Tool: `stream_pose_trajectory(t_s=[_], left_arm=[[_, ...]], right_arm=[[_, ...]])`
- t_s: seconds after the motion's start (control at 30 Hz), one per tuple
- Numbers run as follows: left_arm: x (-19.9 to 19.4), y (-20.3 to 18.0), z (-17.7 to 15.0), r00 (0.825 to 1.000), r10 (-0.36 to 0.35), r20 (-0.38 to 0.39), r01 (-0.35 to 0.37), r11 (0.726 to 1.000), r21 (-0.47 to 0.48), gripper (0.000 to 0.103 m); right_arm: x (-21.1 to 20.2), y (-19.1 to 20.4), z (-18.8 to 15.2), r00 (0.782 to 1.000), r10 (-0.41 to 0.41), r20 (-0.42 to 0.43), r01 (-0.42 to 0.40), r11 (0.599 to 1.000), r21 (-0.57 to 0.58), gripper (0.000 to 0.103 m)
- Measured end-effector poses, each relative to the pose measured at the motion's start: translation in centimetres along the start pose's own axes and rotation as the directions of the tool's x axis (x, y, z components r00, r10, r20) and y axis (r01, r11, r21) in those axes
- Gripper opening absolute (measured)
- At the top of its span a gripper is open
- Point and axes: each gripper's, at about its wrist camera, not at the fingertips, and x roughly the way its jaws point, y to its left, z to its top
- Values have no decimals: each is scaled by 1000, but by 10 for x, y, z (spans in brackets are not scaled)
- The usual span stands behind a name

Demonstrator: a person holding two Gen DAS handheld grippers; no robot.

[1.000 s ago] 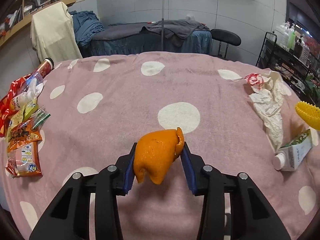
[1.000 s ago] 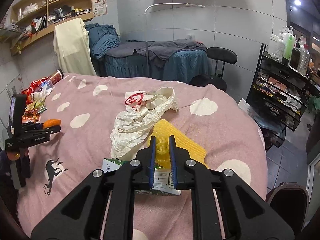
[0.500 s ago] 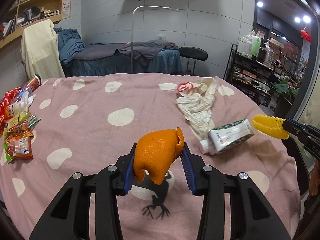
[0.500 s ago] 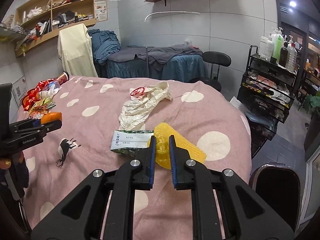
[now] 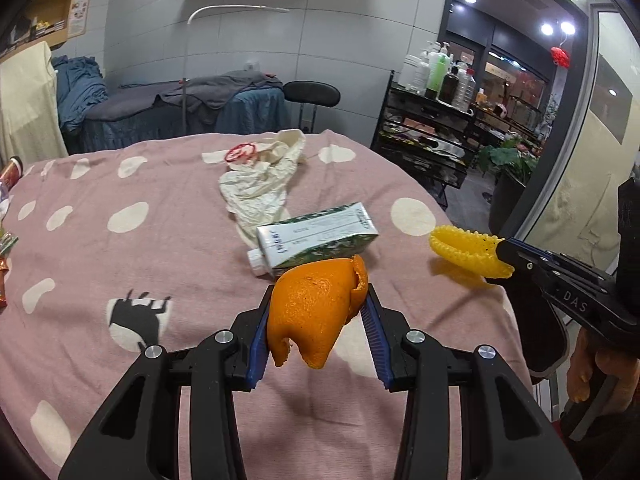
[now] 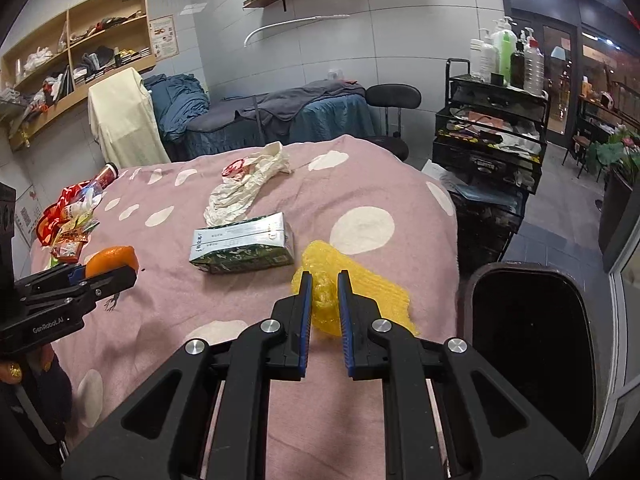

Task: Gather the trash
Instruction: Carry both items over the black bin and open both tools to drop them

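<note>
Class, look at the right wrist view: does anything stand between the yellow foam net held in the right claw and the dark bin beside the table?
Nothing visible does. The right claw grips the yellow foam net above the table's right edge, and the bin's open mouth sits just right of it, with clear air between. The milk carton lies to the left, off that path.

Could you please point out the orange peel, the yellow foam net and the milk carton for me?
orange peel (image 5: 316,312), left wrist view, its outer skin.
yellow foam net (image 6: 360,280), right wrist view, its ribbed body.
milk carton (image 6: 240,246), right wrist view, its top face.
</note>
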Motion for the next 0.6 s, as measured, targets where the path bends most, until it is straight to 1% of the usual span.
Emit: stream_pose_trajectory(t_s=[0.2,0.37,0.5,0.6], left_arm=[[9,-40,0,997,-72,-12,73,996,51,42],[15,-73,-2,992,-123,-30,126,986,106,42],[23,-98,-1,986,-160,-52,166,974,152,42],[28,-114,-2,981,-182,-65,191,965,178,42]], right_arm=[[-20,-34,-11,998,-68,19,66,996,67,13],[-36,-65,-19,987,-158,30,153,980,123,12],[-40,-97,-26,972,-237,-1,233,955,181,12],[-37,-120,-34,960,-277,-38,279,934,223,12]])
